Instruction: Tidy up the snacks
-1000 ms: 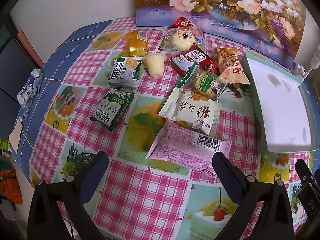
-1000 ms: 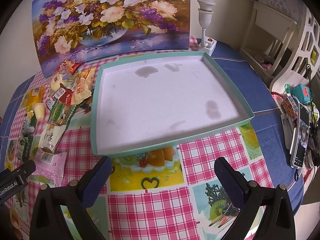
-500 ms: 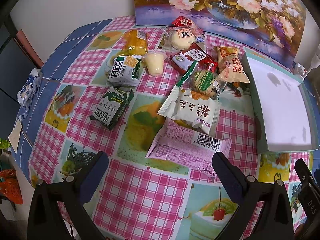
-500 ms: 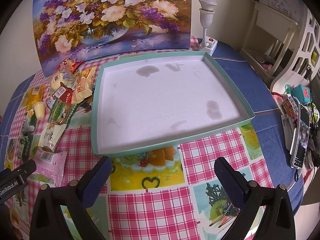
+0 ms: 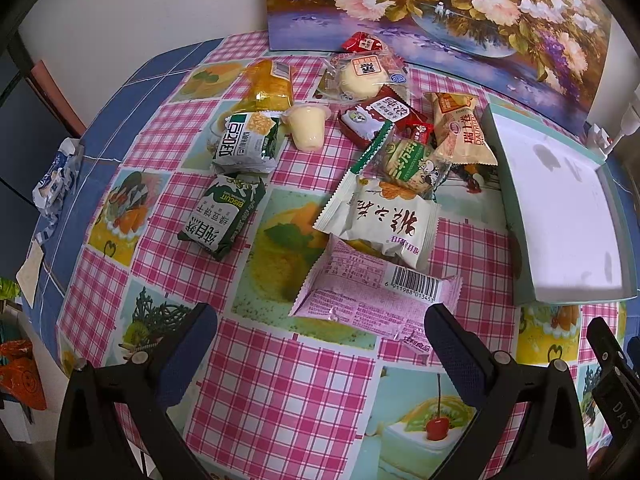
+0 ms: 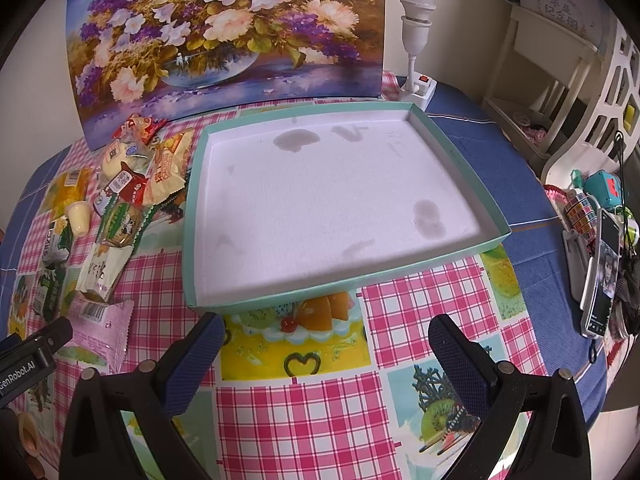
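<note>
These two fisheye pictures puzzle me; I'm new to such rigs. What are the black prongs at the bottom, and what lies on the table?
A person holds a pair of tongs in each hand, with a camera on each looking along its fingers. One picture looks out from the left tongs, the other from the right tongs. Both are open and hold nothing. Ahead of the left tongs lie loose snacks: a pink packet, green biscuit packs, a pudding cup. Ahead of the right tongs sits an empty teal tray on the checked tablecloth. A flower painting stands behind.

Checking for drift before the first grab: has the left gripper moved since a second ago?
Barely: left gripper nudged forward, toward the pink packet.
</note>
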Motion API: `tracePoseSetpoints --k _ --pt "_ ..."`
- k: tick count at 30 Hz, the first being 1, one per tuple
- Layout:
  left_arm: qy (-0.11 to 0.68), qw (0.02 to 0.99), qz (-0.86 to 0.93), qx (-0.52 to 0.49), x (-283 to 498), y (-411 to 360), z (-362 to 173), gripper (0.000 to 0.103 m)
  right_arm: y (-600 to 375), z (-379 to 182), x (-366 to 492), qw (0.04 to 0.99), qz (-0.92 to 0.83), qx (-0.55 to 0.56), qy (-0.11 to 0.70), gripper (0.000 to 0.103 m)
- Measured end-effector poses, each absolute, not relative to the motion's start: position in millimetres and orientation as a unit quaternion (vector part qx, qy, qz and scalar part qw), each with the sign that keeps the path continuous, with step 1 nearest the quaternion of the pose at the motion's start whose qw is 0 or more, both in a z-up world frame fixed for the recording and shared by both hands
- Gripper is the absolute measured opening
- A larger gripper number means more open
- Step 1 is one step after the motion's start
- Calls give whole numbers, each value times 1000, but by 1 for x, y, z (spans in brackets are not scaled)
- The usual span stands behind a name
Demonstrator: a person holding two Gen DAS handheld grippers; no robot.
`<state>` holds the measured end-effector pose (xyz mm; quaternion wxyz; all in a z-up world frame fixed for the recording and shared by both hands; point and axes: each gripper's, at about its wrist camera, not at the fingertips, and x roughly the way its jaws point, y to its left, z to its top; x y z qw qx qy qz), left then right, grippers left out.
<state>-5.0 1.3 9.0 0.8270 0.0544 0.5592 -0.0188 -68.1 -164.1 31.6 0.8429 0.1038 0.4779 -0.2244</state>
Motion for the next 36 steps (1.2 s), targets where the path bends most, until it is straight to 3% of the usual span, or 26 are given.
tracePoseSetpoints --k 19,36 --pt "561 827 -19 38 -2 2 9 103 -159 30 -63 844 -215 100 481 103" --pt "578 809 64 -81 28 80 -3 103 -82 20 -9 863 -107 89 486 103"
